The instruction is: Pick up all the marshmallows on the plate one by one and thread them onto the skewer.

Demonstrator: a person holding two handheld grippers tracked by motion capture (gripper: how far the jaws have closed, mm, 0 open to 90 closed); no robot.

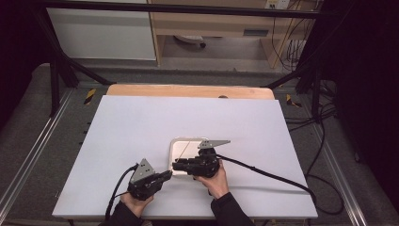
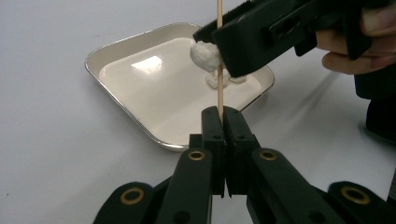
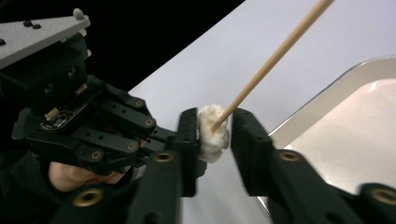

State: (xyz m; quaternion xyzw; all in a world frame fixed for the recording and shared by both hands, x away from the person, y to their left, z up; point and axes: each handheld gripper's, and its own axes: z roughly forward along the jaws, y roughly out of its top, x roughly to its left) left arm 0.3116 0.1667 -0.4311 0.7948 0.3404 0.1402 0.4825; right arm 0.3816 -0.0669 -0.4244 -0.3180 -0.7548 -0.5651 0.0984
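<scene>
Nearest the table's front edge, at about seven o'clock from the tray, the left gripper is clamped tight on a thin wooden stick, which stands up from its jaws. Just beyond, the right gripper has its jaws slackened around a white lump skewered on that stick; the left pad touches it, the right stands slightly off. Past it, more white bits lie in the tray, toward two o'clock.
</scene>
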